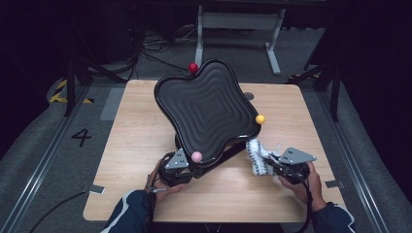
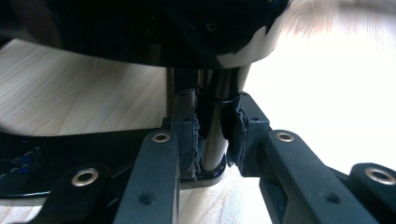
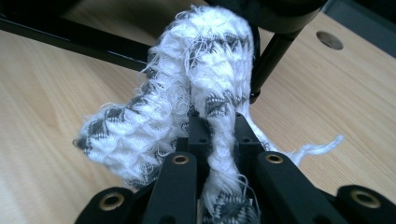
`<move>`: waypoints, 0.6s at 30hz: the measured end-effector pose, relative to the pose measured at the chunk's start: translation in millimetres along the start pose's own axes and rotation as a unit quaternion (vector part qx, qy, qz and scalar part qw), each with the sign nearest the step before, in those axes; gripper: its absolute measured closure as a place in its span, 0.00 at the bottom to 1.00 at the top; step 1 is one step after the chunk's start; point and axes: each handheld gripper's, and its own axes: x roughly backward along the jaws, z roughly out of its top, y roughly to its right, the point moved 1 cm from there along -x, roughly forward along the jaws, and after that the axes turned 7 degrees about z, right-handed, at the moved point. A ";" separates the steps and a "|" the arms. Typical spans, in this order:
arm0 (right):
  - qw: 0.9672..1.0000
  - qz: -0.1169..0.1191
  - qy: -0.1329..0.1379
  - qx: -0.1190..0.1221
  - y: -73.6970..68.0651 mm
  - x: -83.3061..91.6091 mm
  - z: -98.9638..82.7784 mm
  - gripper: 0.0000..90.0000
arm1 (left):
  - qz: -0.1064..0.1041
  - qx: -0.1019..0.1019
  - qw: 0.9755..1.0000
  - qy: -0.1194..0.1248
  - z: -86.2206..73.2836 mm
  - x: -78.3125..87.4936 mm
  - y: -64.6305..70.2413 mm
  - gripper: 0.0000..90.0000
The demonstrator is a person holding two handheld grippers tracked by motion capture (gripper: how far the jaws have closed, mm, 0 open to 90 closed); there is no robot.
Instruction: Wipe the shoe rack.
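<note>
A black wavy tray (image 1: 206, 109) stands tilted on a black stand over the wooden table (image 1: 136, 145). Its rim carries a red ball (image 1: 193, 67), a yellow ball (image 1: 260, 119) and a pink ball (image 1: 196, 156). My left gripper (image 1: 187, 171) sits under the tray's near corner. In the left gripper view its pads (image 2: 191, 140) press on the stand's glossy black post (image 2: 211, 149). To the right of the tray, my right gripper (image 1: 272, 162) is shut on a fluffy white and grey cloth (image 1: 256, 156). The cloth (image 3: 187, 84) bulges out past its jaws.
A thin black strut (image 3: 271, 56) of the stand rises just behind the cloth. The table has a round hole (image 1: 249, 95) at the back right. Behind the table stands a white metal frame (image 1: 238, 24), with cables on the floor.
</note>
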 end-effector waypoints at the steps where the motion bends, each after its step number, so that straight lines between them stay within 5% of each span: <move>1: 1.000 0.004 0.007 -0.001 -1.4 4.3 0.6 0.91 | 0.000 0.000 1.000 0.002 0.0 -0.3 0.1 0.82; 8: 0.998 0.010 0.053 0.013 -13.8 22.3 16.7 0.91 | -0.001 0.000 1.000 0.000 0.2 -0.8 0.0 0.82; 18: 0.996 -0.012 0.082 0.032 -14.7 23.1 46.7 0.91 | -0.003 0.001 1.000 0.001 0.0 -0.9 -0.5 0.82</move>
